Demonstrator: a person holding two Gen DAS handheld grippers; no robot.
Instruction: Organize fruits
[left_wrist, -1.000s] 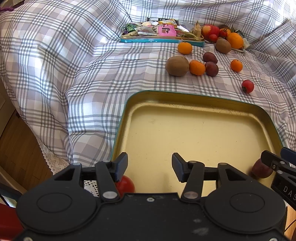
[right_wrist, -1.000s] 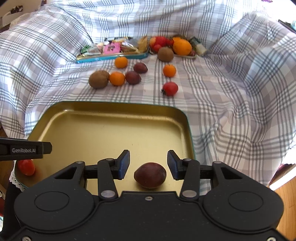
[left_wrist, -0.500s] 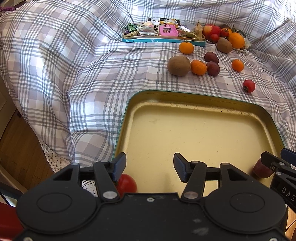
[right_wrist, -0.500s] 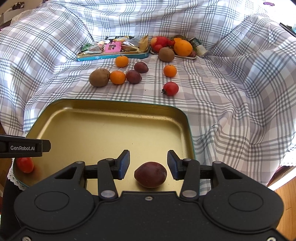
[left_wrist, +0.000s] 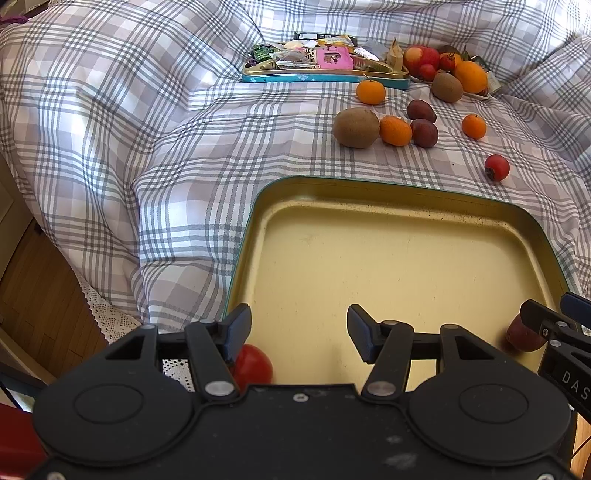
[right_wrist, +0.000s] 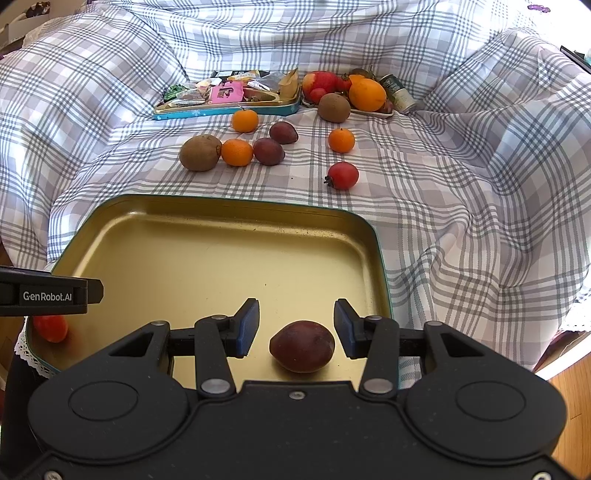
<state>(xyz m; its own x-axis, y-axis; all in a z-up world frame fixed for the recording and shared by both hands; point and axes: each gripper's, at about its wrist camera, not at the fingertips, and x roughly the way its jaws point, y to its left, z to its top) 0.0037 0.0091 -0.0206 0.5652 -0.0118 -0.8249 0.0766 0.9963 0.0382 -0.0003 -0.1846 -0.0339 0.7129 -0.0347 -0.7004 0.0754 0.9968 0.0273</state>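
Observation:
A gold tray (left_wrist: 388, 206) (right_wrist: 221, 221) lies on the checked cloth in front of both grippers. My left gripper (left_wrist: 299, 330) is open and empty over the tray's near left; a red tomato (left_wrist: 253, 365) (right_wrist: 50, 326) lies in the tray by its left finger. My right gripper (right_wrist: 295, 326) is open; a dark purple fruit (right_wrist: 302, 350) (left_wrist: 522, 336) lies in the tray between its fingers, untouched. Beyond the tray lie a kiwi (right_wrist: 200, 152), tangerines (right_wrist: 237, 152), two purple fruits (right_wrist: 269, 150) and a red tomato (right_wrist: 342, 175).
A teal tin of snack packets (right_wrist: 225, 94) and a plate of fruit (right_wrist: 347, 96) with a can (right_wrist: 397, 94) stand at the back. The cloth rises in folds on both sides. Wooden floor (left_wrist: 40, 295) shows past the left edge.
Both grippers have drawn back and slightly up from the tray; the fruits in the tray lie still. Both stay open.

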